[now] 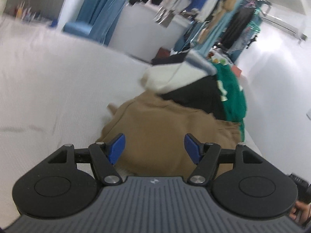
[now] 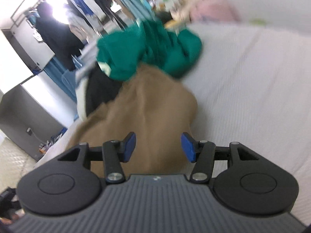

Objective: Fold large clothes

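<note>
The tan garment (image 1: 165,128) lies bunched on the white bed (image 1: 48,81) against a heap of green, black and cream clothes (image 1: 231,95), with the left tool (image 1: 154,148) and right tool (image 2: 158,147) poised above it, jaws apart and empty, probably released for a fresh grip.

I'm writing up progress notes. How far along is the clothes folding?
Done: the tan garment lies in a compact shape on the white bed, possibly folded; blur hides its edges. In hand: nothing; the left gripper and right gripper are both open and empty above it. Left: the green garment, black garment and cream garment remain heaped behind.
</note>
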`<state>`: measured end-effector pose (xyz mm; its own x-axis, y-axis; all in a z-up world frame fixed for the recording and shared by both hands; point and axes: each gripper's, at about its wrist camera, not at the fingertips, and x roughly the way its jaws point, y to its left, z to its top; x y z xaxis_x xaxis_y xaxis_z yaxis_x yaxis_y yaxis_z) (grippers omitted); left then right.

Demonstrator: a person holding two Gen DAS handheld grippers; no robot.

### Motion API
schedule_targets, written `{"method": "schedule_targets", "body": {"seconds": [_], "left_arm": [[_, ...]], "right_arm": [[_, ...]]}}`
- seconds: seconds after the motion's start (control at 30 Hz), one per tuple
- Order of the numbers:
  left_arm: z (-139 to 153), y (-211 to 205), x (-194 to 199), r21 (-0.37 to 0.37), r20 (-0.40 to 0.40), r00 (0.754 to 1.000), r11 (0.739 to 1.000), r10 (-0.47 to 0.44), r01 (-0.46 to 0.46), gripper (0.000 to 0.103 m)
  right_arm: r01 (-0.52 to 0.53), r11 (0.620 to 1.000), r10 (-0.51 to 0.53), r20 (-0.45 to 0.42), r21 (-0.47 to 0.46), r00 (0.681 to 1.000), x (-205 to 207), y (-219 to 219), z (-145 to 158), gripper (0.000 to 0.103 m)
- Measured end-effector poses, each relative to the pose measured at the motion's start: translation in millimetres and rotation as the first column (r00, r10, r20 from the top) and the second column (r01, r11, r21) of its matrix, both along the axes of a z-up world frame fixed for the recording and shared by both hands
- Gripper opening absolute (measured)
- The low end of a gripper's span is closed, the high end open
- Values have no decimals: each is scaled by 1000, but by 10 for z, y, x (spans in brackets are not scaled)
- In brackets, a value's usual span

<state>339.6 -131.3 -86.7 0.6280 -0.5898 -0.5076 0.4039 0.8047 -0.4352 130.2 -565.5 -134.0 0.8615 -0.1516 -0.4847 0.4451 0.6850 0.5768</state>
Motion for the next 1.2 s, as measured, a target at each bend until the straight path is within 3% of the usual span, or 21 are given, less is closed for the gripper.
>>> {"method": "schedule_targets", "body": {"seconds": [0.27,0.37,0.5,0.8,1.2], "left_arm": [[873,-255,-761,61,163,984,996,-73,64,72],[1088,-316,-1063,98,220,972,993,-80,60,72],[1266,-338,-1361,98,253,963,993,-96,73,72],[1303,-311,-1858,118,310,947,992,-87,53,72],[1030,-454,-2153,147,323,939,986,-117,73,76]], "right_arm": [[-67,973,89,91,-219,992,-234,532,953,56],[-90,952,128,114,-294,985,-304,767,1246,56],[-134,937,184,131,-323,974,-424,1019,1455,56],[-208,872,277,96,-442,956,-595,1578,1535,56],[-260,842,299,8,-473,954,-711,1948,1236,56]]}}
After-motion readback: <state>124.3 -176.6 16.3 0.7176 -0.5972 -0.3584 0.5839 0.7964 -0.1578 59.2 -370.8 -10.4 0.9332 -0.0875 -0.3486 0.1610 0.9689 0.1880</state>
